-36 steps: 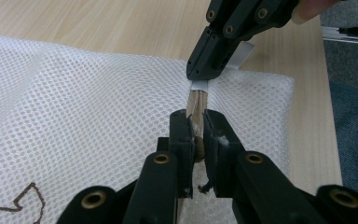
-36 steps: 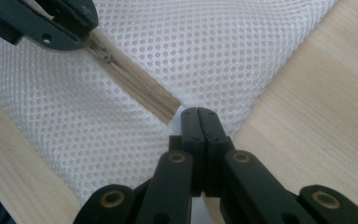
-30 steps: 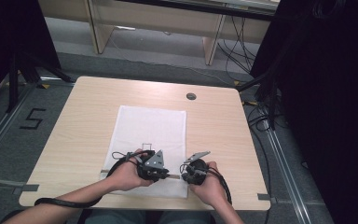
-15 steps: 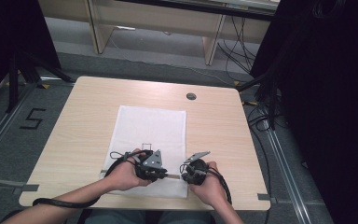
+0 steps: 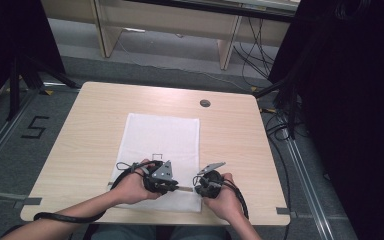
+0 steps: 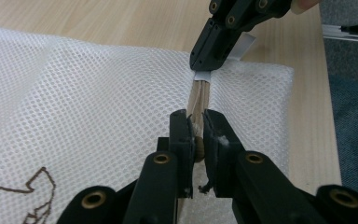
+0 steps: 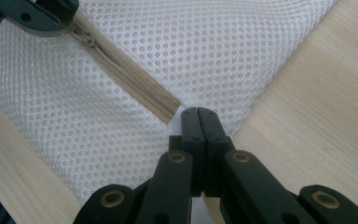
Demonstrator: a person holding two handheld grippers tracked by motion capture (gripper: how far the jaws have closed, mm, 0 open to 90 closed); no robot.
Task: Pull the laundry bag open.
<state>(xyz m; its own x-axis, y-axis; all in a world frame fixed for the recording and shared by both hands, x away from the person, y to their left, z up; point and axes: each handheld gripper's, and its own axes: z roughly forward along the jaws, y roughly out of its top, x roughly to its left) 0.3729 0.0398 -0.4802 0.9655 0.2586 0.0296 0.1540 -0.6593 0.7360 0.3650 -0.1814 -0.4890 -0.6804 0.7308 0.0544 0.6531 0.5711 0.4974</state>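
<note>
L tool [image 6: 195,133] level, clamping zipper [image 6: 198,100], R tool [image 7: 199,122] opposite.

In the high view both hands cover the mesh bag [image 5: 162,140] along the near edge of the desk [image 5: 80,135], so the zipper there cannot be made out. In the left gripper view the zipper pull sits between the jaws, too hidden to tell its shape. The brown print [image 6: 25,196] is cut off by the bottom edge.
</note>
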